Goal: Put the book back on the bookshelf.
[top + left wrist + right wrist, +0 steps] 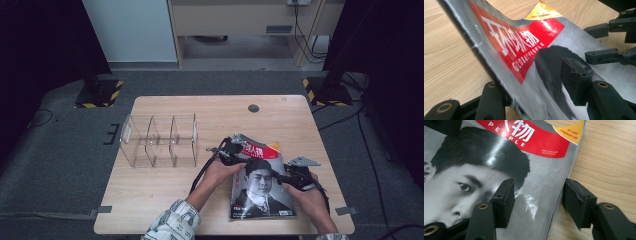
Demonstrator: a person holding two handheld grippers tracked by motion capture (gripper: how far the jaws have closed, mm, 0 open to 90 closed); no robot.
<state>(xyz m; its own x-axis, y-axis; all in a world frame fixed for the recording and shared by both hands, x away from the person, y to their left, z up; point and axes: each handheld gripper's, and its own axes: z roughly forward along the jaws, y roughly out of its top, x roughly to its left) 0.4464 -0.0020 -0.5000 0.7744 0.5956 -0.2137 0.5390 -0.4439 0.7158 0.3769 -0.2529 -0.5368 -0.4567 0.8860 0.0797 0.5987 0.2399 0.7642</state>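
Observation:
A magazine (pixel 262 192) with a red title band and a black-and-white portrait lies on the wooden table (pixel 200 110), near its front right. My left gripper (pixel 240 150) is at the magazine's top left corner. In the left gripper view the magazine (pixel 524 45) runs tilted through the left gripper (pixel 536 82), one jaw under the raised edge and one pad (pixel 574 80) over the cover. My right gripper (pixel 282 177) is at the right edge. Its jaws (pixel 542 200) straddle the magazine (pixel 486 157) edge with a gap. The right gripper (pixel 600 42) shows farther off in the left gripper view.
A clear acrylic organizer (pixel 159 141) with several compartments stands left of the magazine. A dark round grommet (pixel 253 108) sits near the table's far edge. Black stands with striped bases (pixel 100 92) flank the table on the grey floor.

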